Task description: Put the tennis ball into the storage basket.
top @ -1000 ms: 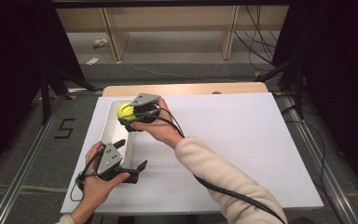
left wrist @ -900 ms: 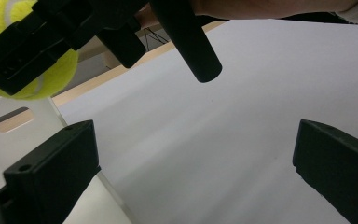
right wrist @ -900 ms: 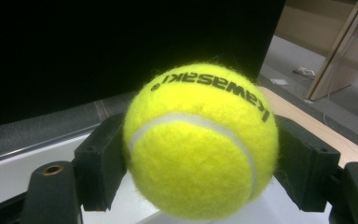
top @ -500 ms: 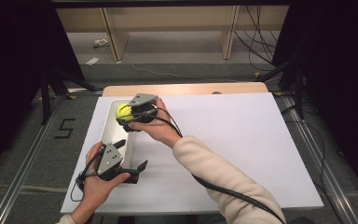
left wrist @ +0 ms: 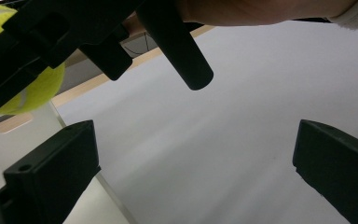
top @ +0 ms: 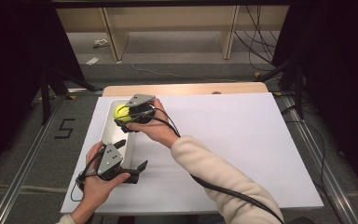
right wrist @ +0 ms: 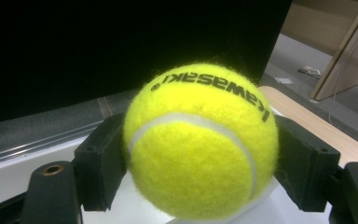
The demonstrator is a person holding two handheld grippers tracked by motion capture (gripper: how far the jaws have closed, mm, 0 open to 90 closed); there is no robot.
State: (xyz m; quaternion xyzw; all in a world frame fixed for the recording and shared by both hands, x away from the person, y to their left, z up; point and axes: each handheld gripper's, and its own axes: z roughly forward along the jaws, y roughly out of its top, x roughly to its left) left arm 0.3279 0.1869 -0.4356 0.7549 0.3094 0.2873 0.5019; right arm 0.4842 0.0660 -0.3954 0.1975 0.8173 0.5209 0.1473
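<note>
Cream sleeve; black fingers, screw holes; cable possibly black.

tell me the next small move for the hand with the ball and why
Probably lower the ball a little and open the jaws. The right gripper is shut on the tennis ball, one jaw on each side, and holds it over the far end of the white tray. The left gripper is open at the tray's near end, away from the ball.
</note>
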